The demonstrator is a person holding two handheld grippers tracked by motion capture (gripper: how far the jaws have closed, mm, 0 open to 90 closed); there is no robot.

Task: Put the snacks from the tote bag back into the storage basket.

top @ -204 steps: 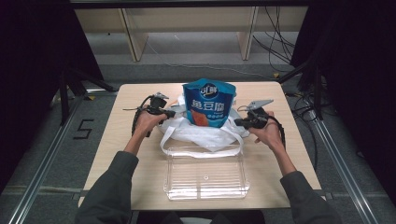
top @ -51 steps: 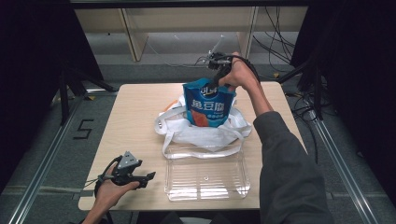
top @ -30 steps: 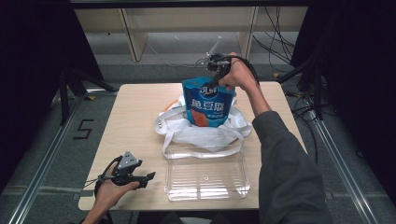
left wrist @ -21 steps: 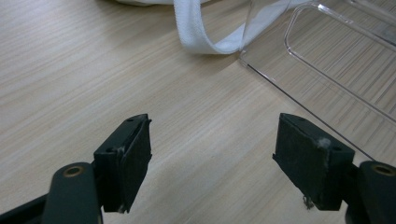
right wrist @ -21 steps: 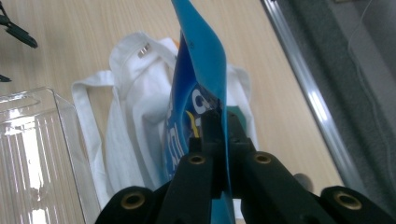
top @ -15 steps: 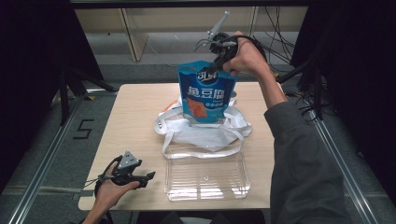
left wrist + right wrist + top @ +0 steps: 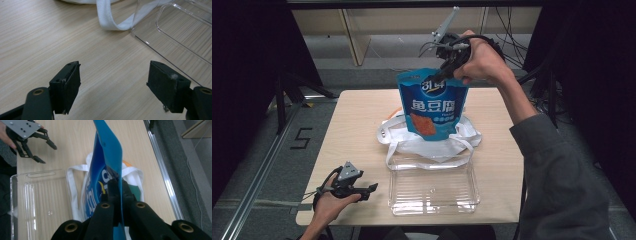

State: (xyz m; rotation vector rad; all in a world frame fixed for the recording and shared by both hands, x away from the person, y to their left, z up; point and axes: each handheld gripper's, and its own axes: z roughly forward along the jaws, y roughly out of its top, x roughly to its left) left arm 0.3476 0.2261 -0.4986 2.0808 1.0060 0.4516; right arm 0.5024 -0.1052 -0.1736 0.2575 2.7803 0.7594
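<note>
Right hand-held gripper [image 7: 443,70] pinches the top edge of the blue snack pouch [image 7: 433,102], which hangs above the white bag [image 7: 432,142] (clear tray [image 7: 432,187] just in front). Left hand-held gripper [image 7: 368,190], spread, empty, low over the surface [image 7: 357,120].

High overview; two close jaw-mounted views

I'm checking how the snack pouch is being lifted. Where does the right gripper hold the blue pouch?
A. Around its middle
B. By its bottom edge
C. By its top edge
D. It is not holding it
C: the right gripper has its jaws pinched shut on the top edge of the blue pouch, which hangs below it above the white bag.
</note>
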